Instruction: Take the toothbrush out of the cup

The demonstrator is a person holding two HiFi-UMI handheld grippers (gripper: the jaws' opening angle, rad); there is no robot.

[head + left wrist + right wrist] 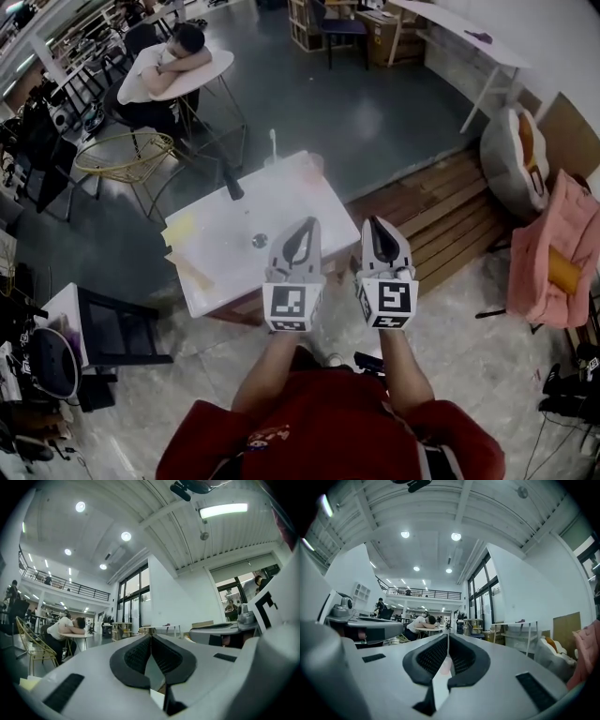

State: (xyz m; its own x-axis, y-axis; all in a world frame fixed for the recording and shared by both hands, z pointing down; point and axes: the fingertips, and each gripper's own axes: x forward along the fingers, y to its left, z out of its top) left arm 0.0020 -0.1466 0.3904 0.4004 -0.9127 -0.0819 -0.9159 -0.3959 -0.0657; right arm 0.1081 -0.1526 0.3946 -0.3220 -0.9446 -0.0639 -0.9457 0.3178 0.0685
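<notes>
The left gripper (pixel 306 225) and right gripper (pixel 374 225) hover side by side above the white counter (pixel 225 258), both jaws pressed together, holding nothing.

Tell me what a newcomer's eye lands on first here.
The left gripper and right gripper, held side by side at the near side of the white table, both shut and empty. Next, the toothbrush standing upright at that table's far edge, and a person slumped over a round table beyond.
</notes>
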